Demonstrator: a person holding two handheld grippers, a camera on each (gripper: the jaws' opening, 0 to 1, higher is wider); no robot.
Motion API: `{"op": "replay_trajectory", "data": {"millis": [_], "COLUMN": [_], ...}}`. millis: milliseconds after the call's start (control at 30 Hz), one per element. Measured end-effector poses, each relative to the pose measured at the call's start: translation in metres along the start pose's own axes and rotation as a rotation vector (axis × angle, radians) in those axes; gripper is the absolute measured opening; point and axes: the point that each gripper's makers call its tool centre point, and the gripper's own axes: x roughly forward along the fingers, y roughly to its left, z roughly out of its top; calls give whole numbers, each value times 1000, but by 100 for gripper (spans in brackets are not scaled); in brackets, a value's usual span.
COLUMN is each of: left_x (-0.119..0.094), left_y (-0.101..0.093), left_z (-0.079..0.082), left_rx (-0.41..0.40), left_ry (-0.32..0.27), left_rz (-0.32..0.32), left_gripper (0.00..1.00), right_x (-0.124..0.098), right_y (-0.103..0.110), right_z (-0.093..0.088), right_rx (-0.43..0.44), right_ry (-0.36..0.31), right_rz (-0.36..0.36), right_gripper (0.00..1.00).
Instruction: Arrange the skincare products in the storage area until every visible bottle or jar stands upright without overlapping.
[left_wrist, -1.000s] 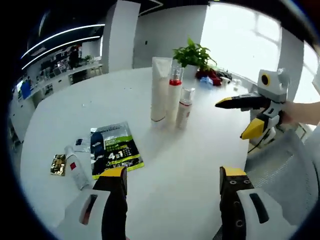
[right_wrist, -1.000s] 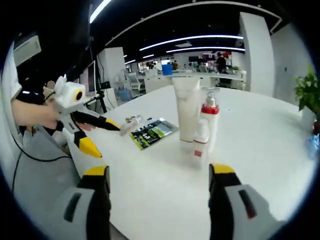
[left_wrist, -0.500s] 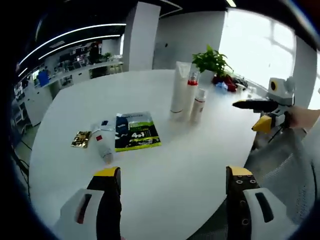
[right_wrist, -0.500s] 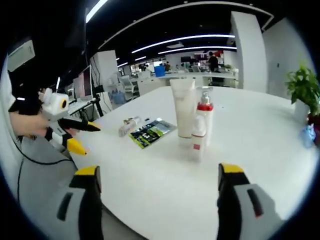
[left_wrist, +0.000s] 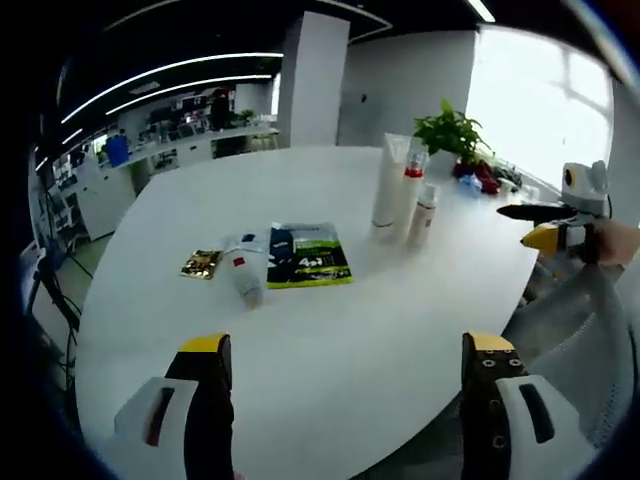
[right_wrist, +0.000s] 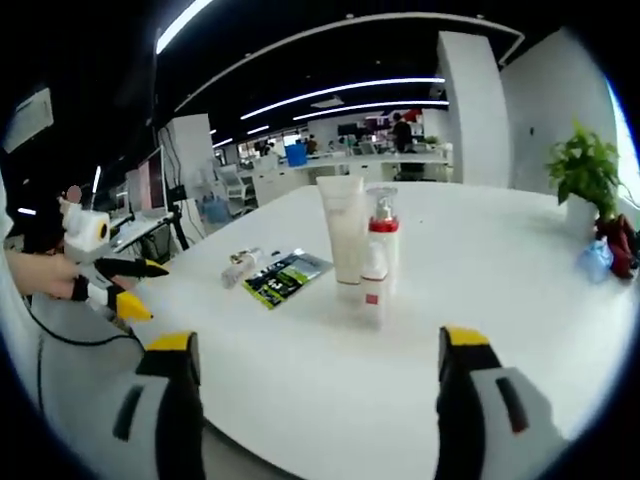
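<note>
Moved: both grippers pulled back from the bottles.
Left gripper (left_wrist: 340, 365): open, empty.
Right gripper (right_wrist: 316, 355): open, empty.
Upright bottles (right_wrist: 362, 250): mid-worktop (right_wrist: 480, 300), well ahead.
Lying tube (left_wrist: 245, 278): beside sachet (left_wrist: 307, 256).

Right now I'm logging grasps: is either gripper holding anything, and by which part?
Nothing is held. The left gripper and right gripper are both open, with only the white table showing between their jaws.

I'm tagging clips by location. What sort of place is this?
Probably an open-plan office: a large white round table, rows of desks with monitors behind it, long ceiling strip lights, and a potted plant near a bright window.
</note>
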Motion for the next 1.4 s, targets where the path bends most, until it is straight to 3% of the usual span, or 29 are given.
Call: {"op": "replay_trajectory", "data": {"millis": [633,867,1000,1233,1400], "left_x": [15,28,37,58,73], "left_y": [20,36,47,63,69], "left_z": [4,-1,-6,8,6], "left_rx": [-10,-24,-72,-68,-53], "left_ry": [24,69,116,125,184], "left_rz": [47,73,88,110,106], "left_gripper": [94,93,94,92,91], "right_x": [2,4,4,6,7], "right_y": [0,0,-2,1,-2], "right_z": [-4,-7,-8,-11,-15], "right_rx": [-1,-13,-29,-37,-30], "right_ry": [16,32,41,60,72], "right_rz": [-3,-4,-17,-7,-14], "right_gripper": [100,100,100,98,98]}}
